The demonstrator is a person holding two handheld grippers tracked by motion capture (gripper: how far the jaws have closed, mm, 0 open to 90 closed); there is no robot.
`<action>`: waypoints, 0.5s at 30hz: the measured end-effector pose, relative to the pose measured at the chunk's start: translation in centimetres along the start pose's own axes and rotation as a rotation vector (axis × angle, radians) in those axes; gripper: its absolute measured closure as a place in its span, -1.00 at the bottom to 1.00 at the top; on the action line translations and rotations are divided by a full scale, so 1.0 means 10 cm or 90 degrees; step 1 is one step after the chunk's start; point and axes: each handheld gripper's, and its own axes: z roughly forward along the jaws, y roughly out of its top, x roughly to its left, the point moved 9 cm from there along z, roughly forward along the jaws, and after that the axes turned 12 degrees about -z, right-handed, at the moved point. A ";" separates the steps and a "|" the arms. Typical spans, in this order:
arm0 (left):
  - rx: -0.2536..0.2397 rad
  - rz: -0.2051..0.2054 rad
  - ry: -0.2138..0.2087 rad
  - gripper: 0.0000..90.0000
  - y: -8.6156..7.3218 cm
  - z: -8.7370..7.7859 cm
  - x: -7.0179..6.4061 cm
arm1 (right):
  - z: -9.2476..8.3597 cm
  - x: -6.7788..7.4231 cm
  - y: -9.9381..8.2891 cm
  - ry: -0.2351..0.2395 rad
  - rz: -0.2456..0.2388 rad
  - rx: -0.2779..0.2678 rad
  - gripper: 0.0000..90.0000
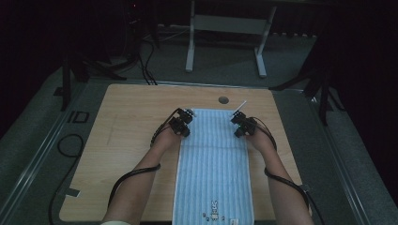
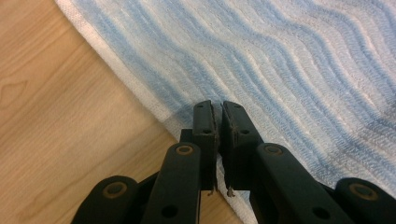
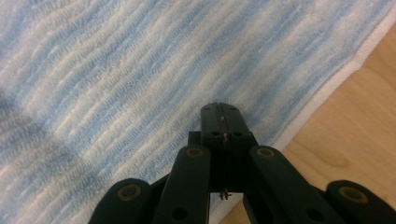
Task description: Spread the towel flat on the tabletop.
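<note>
A blue-and-white striped towel (image 1: 213, 164) lies flat on the wooden table (image 1: 131, 140), running from the near edge to mid-table. My left gripper (image 1: 181, 125) sits at the towel's far left edge and my right gripper (image 1: 243, 125) at its far right edge. In the left gripper view the jaws (image 2: 217, 103) are together with only a hairline slit, above the towel (image 2: 280, 56) and its white hem beside bare wood (image 2: 56, 116). In the right gripper view the jaws (image 3: 220, 106) are pressed shut over the towel (image 3: 116, 70) near its hem. No cloth shows between either pair.
A round cable hole (image 1: 223, 100) lies in the table just beyond the towel. A small printed motif (image 1: 213, 211) marks the towel's near end. Cables (image 1: 70, 140) loop on the floor at the left. A desk frame (image 1: 190, 47) stands behind the table.
</note>
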 end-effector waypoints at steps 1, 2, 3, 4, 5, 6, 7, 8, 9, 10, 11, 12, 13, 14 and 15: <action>0.000 -0.001 0.000 0.86 0.01 0.00 0.00 | 0.01 -0.03 0.00 -0.004 0.000 -0.001 0.99; 0.000 -0.001 0.000 0.86 0.01 0.00 0.00 | 0.01 -0.03 0.00 -0.004 0.000 -0.001 0.99; -0.006 0.001 0.000 0.86 0.02 0.00 -0.02 | 0.01 -0.06 0.01 -0.007 0.001 -0.006 0.99; -0.007 -0.003 -0.007 0.76 0.02 -0.01 -0.03 | 0.02 -0.10 0.02 -0.012 0.002 -0.014 0.95; -0.006 0.005 -0.012 0.76 0.00 -0.02 -0.06 | 0.02 -0.11 0.01 -0.014 0.009 -0.013 0.95; -0.008 0.013 -0.016 0.76 -0.01 -0.05 -0.08 | 0.01 -0.10 0.00 -0.007 0.020 -0.007 0.95; -0.011 0.021 -0.025 0.76 -0.03 -0.08 -0.11 | -0.01 -0.09 -0.02 -0.006 0.021 -0.005 0.95; -0.011 0.021 -0.025 0.76 -0.03 -0.08 -0.11 | -0.01 -0.09 -0.02 -0.006 0.021 -0.005 0.95; -0.016 0.029 -0.041 0.76 -0.07 -0.17 -0.15 | -0.05 -0.06 -0.03 -0.007 0.017 -0.009 0.95; -0.024 0.030 -0.052 0.76 -0.10 -0.21 -0.18 | -0.12 0.01 -0.06 0.003 0.011 -0.021 0.95; -0.023 0.042 -0.058 0.76 -0.15 -0.24 -0.22 | -0.16 0.06 -0.09 0.003 0.003 -0.026 0.94; -0.023 0.056 -0.060 0.76 -0.19 -0.27 -0.24 | -0.20 0.12 -0.11 0.004 -0.004 -0.035 0.91; -0.020 0.061 -0.062 0.76 -0.24 -0.28 -0.27 | -0.23 0.18 -0.14 0.008 -0.011 -0.044 0.90; -0.020 0.061 -0.062 0.76 -0.24 -0.28 -0.27 | -0.23 0.18 -0.14 0.008 -0.011 -0.044 0.90; -0.019 0.068 -0.068 0.76 -0.32 -0.30 -0.30 | -0.26 0.25 -0.17 0.005 -0.017 -0.050 0.90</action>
